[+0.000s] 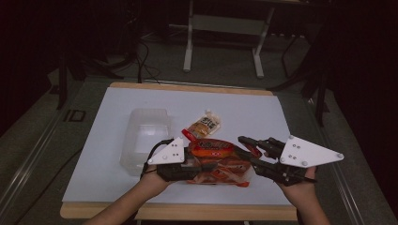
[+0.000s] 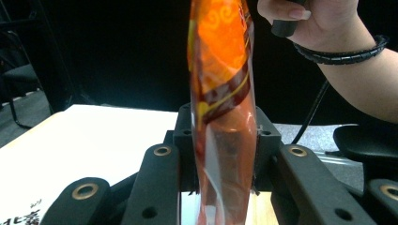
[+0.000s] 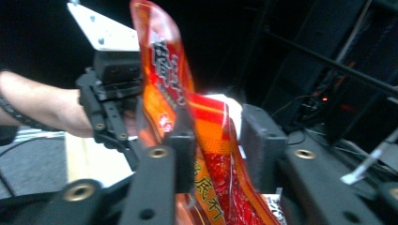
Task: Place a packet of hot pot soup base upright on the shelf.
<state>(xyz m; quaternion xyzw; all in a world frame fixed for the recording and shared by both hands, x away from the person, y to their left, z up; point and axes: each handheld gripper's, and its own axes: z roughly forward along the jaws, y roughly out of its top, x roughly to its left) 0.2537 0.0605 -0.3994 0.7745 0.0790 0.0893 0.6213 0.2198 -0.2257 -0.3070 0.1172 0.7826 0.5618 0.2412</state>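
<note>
The left gripper [image 2: 224, 187] clamps one end of the orange snack bag [image 1: 217, 161]. The right gripper [image 3: 217, 140] has its jaws parted around the other end, one pad clear. Beyond the bag lie a clear container [image 1: 143, 138] and a small pouch [image 1: 205, 124].

A white table top [image 1: 141, 101] with a pale wooden edge stands on grey carpet [image 1: 220, 70] in a dim room. Beyond it stands a light metal frame [image 1: 225, 28] on two legs, with black stands [image 1: 65, 65] and cables [image 1: 141, 65] on the floor at the dark sides.
</note>
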